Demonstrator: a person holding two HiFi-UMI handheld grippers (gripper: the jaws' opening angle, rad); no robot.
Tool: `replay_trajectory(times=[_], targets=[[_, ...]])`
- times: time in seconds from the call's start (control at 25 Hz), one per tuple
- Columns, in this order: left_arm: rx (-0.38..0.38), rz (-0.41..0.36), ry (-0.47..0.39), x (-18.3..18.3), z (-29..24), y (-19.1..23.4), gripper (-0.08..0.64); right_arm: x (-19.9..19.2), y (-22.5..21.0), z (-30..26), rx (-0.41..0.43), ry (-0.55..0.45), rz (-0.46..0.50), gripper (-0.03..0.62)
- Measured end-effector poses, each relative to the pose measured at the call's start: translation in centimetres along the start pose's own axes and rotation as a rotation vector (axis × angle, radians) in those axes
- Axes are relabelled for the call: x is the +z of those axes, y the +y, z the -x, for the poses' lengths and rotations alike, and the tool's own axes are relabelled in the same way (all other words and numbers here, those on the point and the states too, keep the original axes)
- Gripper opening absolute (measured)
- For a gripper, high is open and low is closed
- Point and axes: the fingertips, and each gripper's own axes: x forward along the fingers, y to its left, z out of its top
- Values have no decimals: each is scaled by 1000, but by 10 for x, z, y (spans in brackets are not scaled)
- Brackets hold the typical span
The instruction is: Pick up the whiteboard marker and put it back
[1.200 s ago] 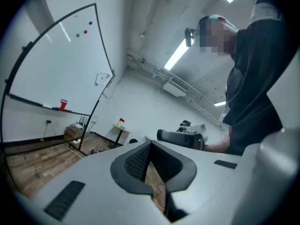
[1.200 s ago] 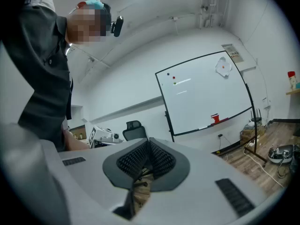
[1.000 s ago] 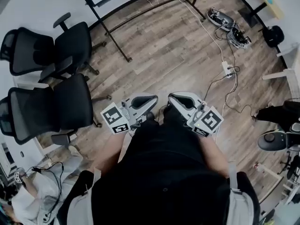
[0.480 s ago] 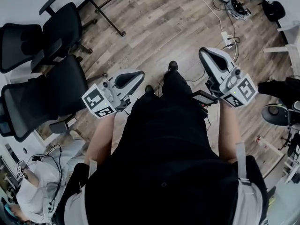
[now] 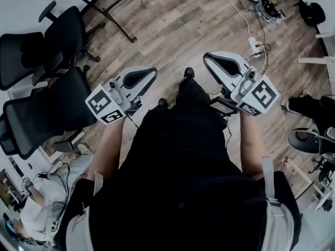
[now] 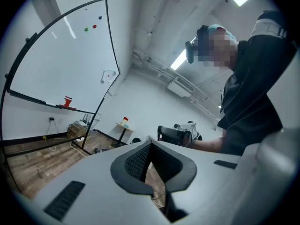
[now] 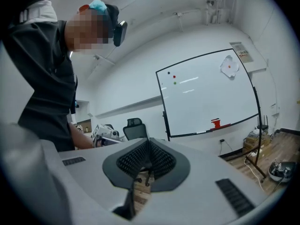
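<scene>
In the head view both grippers are held out in front of the person's body over the wooden floor. My left gripper is shut with nothing in it, and so is my right gripper. In the left gripper view, the left gripper points at a whiteboard whose tray carries a red block and a thin pale stick, perhaps the marker. In the right gripper view, the right gripper faces the same whiteboard, red block and pale stick.
Black office chairs stand at the left. The whiteboard stand's legs cross the floor at the top. Cables and a power strip lie at the top right. Another person sits at the bottom left.
The grippers were close together in front of the body; now they are spread apart to each side and raised. The head camera has tilted further down.
</scene>
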Motion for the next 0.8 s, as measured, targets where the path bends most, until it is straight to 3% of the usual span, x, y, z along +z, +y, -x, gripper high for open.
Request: replay_trajectory(times=[0.24, 0.48, 0.8], targets=[[116, -63, 5, 38, -73, 41, 11, -3, -66, -10, 117, 94, 121, 21], [213, -94, -6, 70, -129, 63, 12, 6, -126, -7, 249, 69, 37, 21], [307, -61, 32, 54, -145, 107, 12, -10, -188, -22, 249, 72, 34, 21]])
